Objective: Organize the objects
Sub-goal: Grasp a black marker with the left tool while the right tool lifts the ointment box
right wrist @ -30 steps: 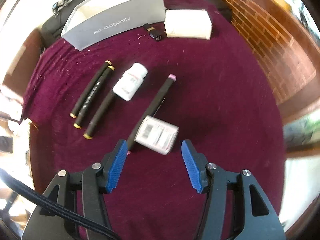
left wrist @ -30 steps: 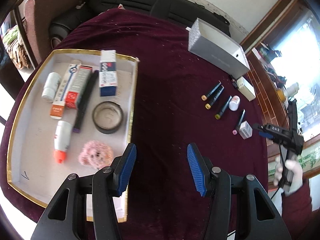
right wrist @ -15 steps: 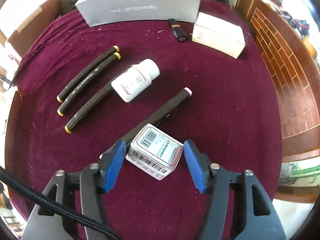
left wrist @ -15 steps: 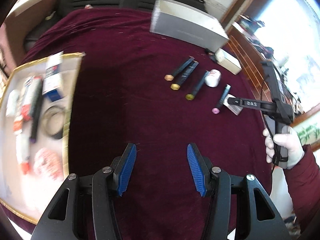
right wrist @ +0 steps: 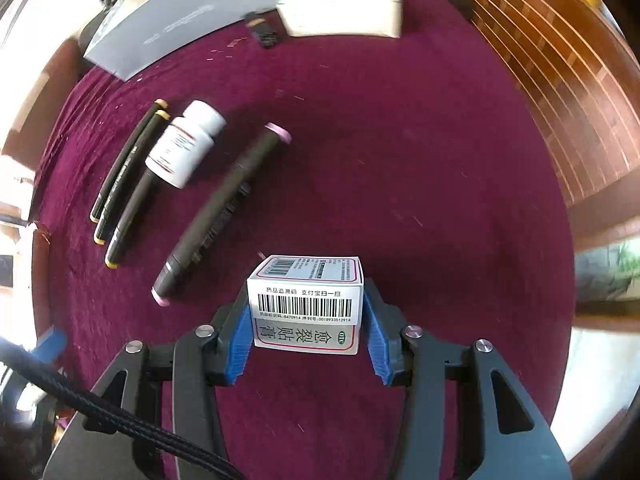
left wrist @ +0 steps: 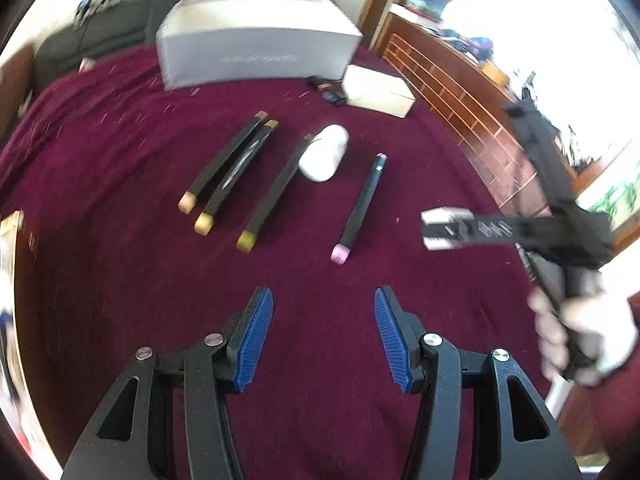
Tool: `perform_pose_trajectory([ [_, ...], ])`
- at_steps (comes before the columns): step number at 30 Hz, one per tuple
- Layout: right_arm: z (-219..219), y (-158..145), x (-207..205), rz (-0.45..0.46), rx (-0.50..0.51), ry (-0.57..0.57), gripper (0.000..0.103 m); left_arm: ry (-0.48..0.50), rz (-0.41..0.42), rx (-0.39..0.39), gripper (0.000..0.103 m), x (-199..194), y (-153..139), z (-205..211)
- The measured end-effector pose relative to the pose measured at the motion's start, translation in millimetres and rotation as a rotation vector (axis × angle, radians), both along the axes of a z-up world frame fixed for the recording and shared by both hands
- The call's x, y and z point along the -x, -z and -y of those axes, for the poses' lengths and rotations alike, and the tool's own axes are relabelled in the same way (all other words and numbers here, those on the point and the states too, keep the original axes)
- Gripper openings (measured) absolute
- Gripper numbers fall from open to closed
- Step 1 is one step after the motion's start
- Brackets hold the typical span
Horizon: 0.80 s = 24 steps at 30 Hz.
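My right gripper [right wrist: 306, 312] is shut on a small white medicine box [right wrist: 306, 304] with a barcode and holds it above the maroon cloth; both show at the right of the left wrist view [left wrist: 444, 228]. My left gripper [left wrist: 323, 336] is open and empty over the cloth. Ahead of it lie three black markers with yellow caps [left wrist: 228, 176], a white pill bottle [left wrist: 325, 153] and a black marker with pink caps [left wrist: 360, 208]. The right wrist view shows the same bottle [right wrist: 185, 142] and pink-capped marker [right wrist: 222, 212].
A long grey box [left wrist: 256, 50] stands at the back of the table, with a small cream box [left wrist: 378, 90] and a small dark object [left wrist: 329, 90] beside it. The gold-edged tray's rim [left wrist: 16, 224] shows at the far left. A wooden ledge [left wrist: 460, 92] lies right.
My right gripper has closed on the medicine box and lifted it off the cloth. My left gripper has swung right, away from the tray, toward the markers.
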State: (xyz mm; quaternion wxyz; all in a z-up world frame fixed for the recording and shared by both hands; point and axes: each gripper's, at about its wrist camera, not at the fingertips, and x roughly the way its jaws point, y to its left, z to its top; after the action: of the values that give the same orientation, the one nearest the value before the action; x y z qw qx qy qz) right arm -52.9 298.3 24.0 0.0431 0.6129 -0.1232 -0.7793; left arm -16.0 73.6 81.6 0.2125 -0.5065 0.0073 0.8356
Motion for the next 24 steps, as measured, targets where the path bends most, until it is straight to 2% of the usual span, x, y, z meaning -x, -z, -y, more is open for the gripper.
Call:
perform_pose_trajectory([
  [3,-20,7,-19,0.027,0.046,0.046,0.048,0.074,-0.049,0.064,0.047,16,8,-31],
  [5,-28,9,-29,0.013,0.092,0.074,0.047,0.118,-0.061,0.100,0.047,25,15,-49],
  [9,-34,9,-38,-0.004,0.107,0.107,0.047,0.192,-0.074,0.180,0.047,43,35,-85],
  [12,-31,8,-38,-0.013,0.085,0.117,0.047,0.192,-0.069,0.237,0.046,52,50,-98],
  [13,-29,8,-38,-0.015,0.076,0.118,0.047,0.188,-0.054,0.239,0.045,54,54,-98],
  [14,-28,7,-40,-0.018,0.066,0.118,0.047,0.180,-0.037,0.233,0.039,55,56,-96],
  [15,-28,7,-41,-0.020,0.059,0.118,0.047,0.166,-0.038,0.225,0.012,54,54,-93],
  [18,-27,8,-39,-0.019,0.049,0.119,0.047,0.164,0.014,0.186,0.011,48,49,-81],
  [24,-23,9,-39,-0.020,0.012,0.102,0.048,0.128,0.050,0.127,0.011,13,37,-30],
])
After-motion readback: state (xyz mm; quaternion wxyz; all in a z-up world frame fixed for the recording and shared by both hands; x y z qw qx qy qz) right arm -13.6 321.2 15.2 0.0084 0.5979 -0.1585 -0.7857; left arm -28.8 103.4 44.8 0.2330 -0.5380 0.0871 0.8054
